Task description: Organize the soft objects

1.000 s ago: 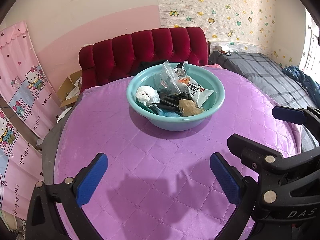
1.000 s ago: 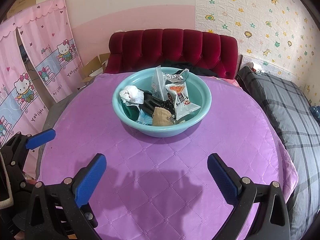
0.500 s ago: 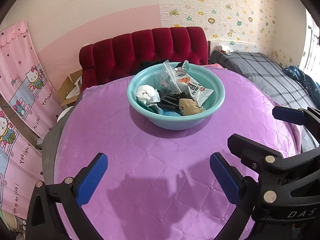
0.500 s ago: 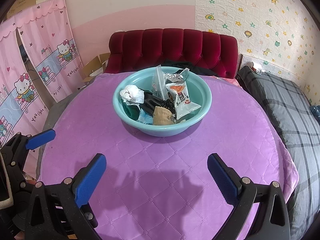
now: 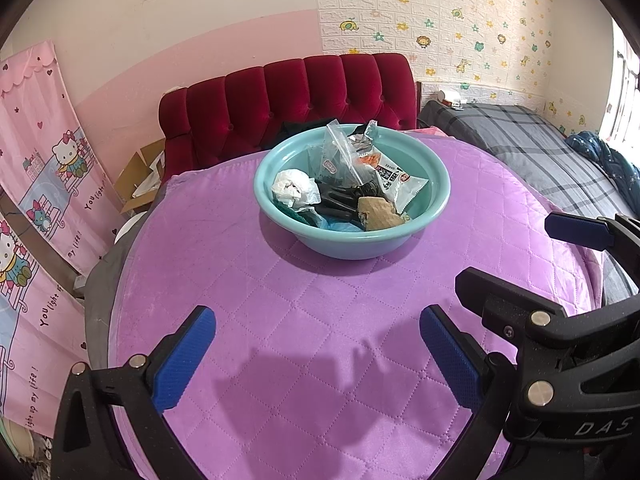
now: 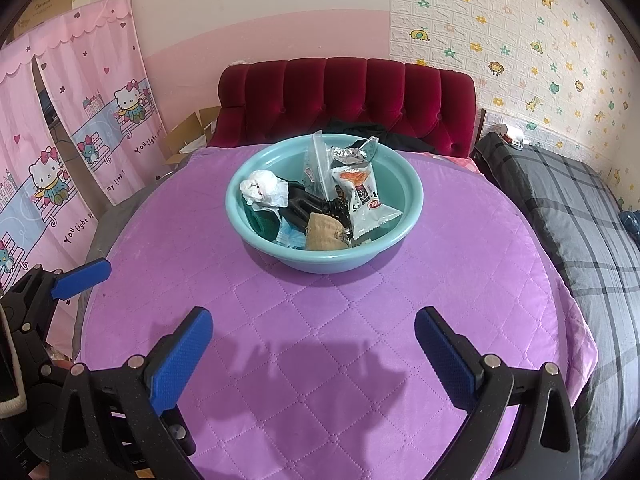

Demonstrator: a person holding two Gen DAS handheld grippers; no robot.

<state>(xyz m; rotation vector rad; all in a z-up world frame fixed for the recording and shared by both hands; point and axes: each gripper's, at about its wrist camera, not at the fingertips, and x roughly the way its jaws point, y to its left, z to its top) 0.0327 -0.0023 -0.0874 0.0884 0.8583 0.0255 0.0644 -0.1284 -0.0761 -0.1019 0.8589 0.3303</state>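
Both grippers, left gripper (image 5: 318,354) and right gripper (image 6: 314,354), hang released and empty over the purple cloth (image 6: 320,320); ahead of them the soft objects (image 6: 316,208) lie heaped in the teal basin (image 6: 408,216); gathered already or awaiting sorting, undecidable.

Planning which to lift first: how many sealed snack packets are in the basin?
2 visible: a white packet on the basin's right side, a silver one behind it. Others may be buried.
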